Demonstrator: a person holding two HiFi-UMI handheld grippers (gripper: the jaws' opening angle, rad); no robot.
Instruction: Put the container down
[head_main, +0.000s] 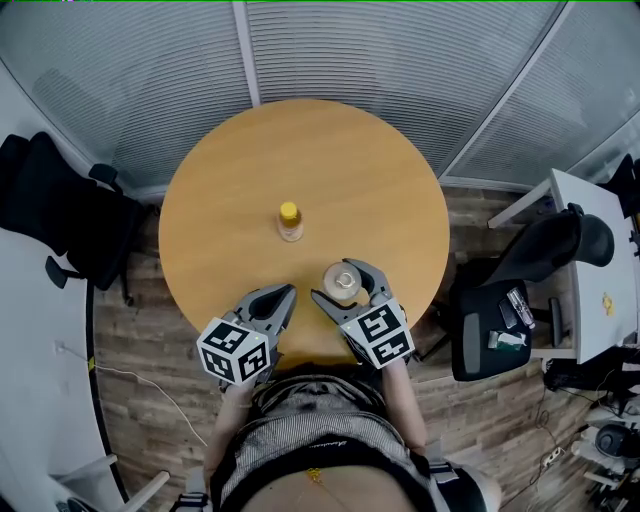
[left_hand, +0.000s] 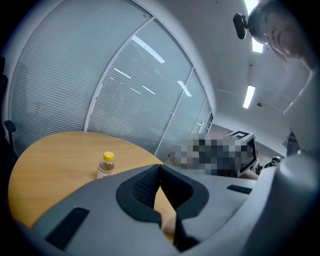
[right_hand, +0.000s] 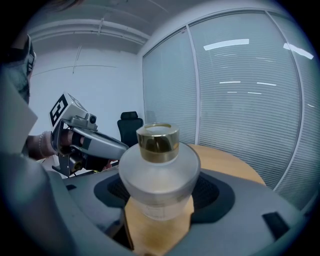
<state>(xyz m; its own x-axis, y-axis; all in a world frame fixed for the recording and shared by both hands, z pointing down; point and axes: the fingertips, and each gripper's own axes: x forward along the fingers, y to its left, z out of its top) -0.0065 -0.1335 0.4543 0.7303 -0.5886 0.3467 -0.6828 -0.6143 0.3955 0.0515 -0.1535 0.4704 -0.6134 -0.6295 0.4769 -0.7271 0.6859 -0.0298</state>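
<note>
Container between right tool jaws (upright).

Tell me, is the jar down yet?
Nearly. Done: the container is over the near edge of the table. In hand: the right gripper clamps it; I cannot tell if its base touches the wood. Left: open the jaws. The left gripper is shut, empty.

The left gripper and right gripper are moulded in grey, padded black. Each is fitted with a black-and-white marker cube
</note>
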